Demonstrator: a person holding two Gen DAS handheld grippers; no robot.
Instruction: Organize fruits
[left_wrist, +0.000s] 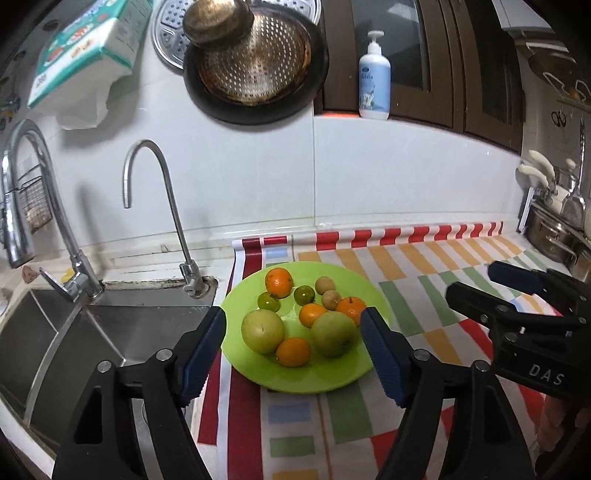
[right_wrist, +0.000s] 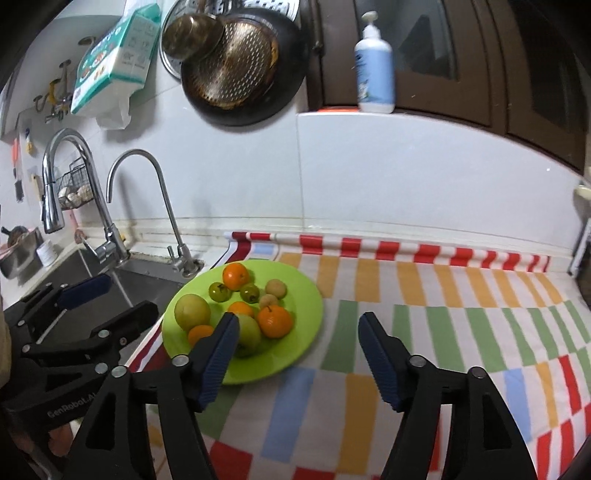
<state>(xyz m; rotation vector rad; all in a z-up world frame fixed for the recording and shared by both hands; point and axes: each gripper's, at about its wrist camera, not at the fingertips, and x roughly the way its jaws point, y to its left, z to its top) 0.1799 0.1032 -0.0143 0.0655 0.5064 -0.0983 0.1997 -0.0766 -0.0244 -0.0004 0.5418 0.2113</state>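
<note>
A lime green plate sits on a striped cloth beside the sink. It holds several fruits: oranges, two large yellow-green fruits, two small green ones and two small tan ones. My left gripper is open and empty, hovering just in front of the plate; it also shows in the right wrist view. My right gripper is open and empty over the cloth right of the plate, seen from the left wrist.
A steel sink with two faucets lies left of the plate. Pans and a tissue pack hang on the wall. A soap bottle stands on the ledge. Pots sit far right. The cloth stretches right.
</note>
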